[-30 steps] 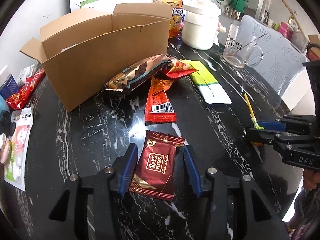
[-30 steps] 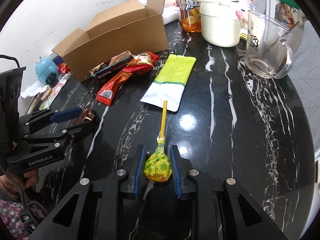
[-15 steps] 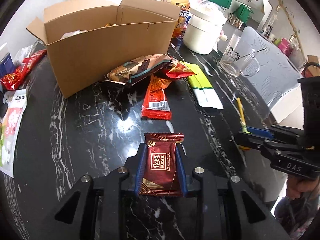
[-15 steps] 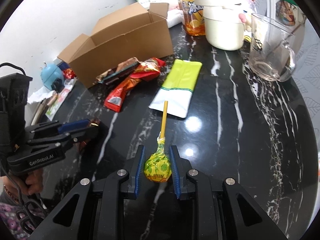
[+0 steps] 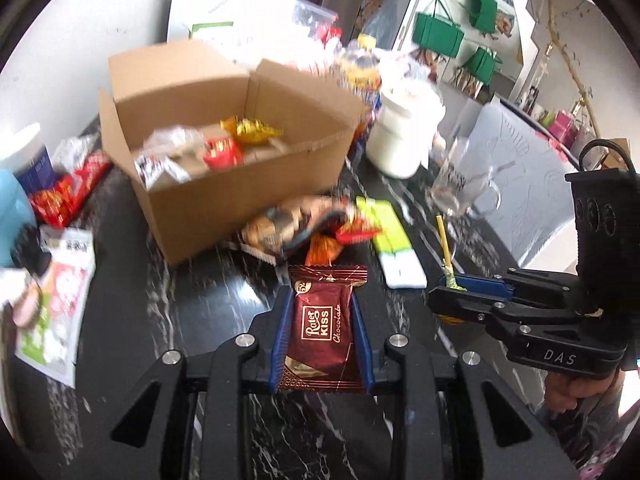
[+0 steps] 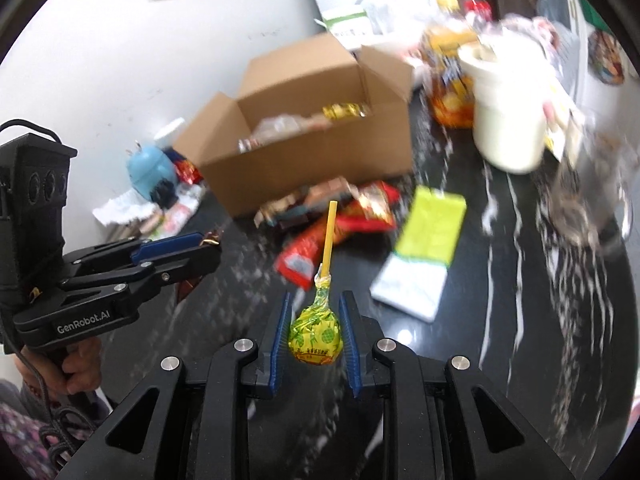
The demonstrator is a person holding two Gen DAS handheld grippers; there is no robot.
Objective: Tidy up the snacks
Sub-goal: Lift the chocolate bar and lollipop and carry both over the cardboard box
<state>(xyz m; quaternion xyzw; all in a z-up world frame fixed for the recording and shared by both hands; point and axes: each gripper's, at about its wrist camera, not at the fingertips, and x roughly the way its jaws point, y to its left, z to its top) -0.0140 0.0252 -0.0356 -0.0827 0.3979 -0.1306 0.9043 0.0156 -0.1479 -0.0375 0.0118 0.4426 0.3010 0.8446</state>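
Observation:
My left gripper [image 5: 322, 312] is shut on a dark red Ruter Kiss chocolate packet [image 5: 320, 328] and holds it above the black marble table [image 5: 200, 320]. My right gripper [image 6: 316, 320] is shut on a yellow-wrapped lollipop [image 6: 316, 334] with its yellow stick pointing forward, also lifted. The open cardboard box [image 5: 224, 160] with several snacks inside stands ahead; it also shows in the right wrist view [image 6: 312, 160]. Each gripper shows in the other's view: the right one [image 5: 460, 300], the left one [image 6: 188, 252].
Loose snack packets [image 5: 304, 224] and a lime-green and white pouch [image 5: 392, 240] lie in front of the box. A white pot [image 5: 404, 136], a glass mug [image 5: 460, 188] and a drink bottle [image 5: 360, 72] stand at the back right. More packets [image 5: 60, 200] lie at left.
Both grippers have risen off the table with their snacks and moved toward the box, whose inside now shows. The left gripper closed on the chocolate packet about a second ago.

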